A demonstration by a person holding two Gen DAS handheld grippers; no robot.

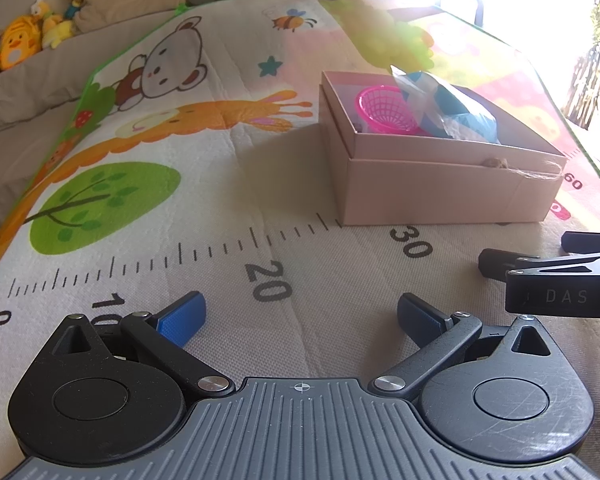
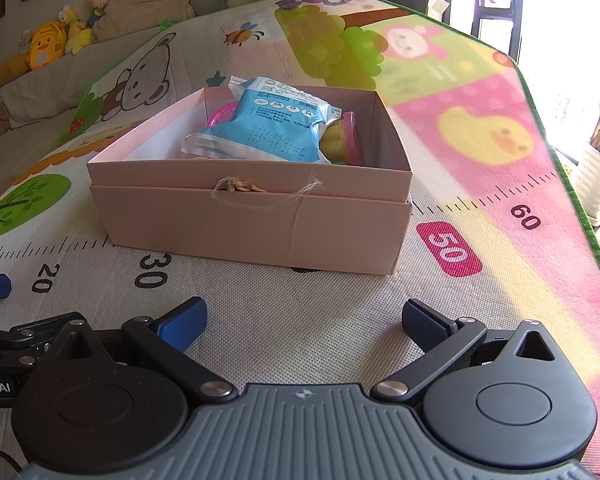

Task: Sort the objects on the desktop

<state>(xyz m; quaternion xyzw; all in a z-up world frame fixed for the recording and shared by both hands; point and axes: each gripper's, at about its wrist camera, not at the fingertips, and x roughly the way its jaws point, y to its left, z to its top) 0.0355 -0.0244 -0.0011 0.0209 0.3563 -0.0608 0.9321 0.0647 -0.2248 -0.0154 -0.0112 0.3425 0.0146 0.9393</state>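
Note:
A pink cardboard box [image 2: 260, 220] stands on the play mat; it also shows in the left wrist view [image 1: 440, 192]. Inside it lie a blue and white packet [image 2: 268, 124], a pink plastic basket [image 1: 384, 110] and a yellow and pink item [image 2: 342, 140]. My left gripper [image 1: 300, 318] is open and empty, low over the mat in front and to the left of the box. My right gripper [image 2: 304, 322] is open and empty, just in front of the box.
The colourful play mat [image 2: 480, 140] has a printed ruler along its front. Plush toys [image 2: 52, 42] and cushions [image 2: 148, 4] sit on a sofa at the back left. A bright window lies to the right. The right gripper's body [image 1: 560, 284] shows at the left view's right edge.

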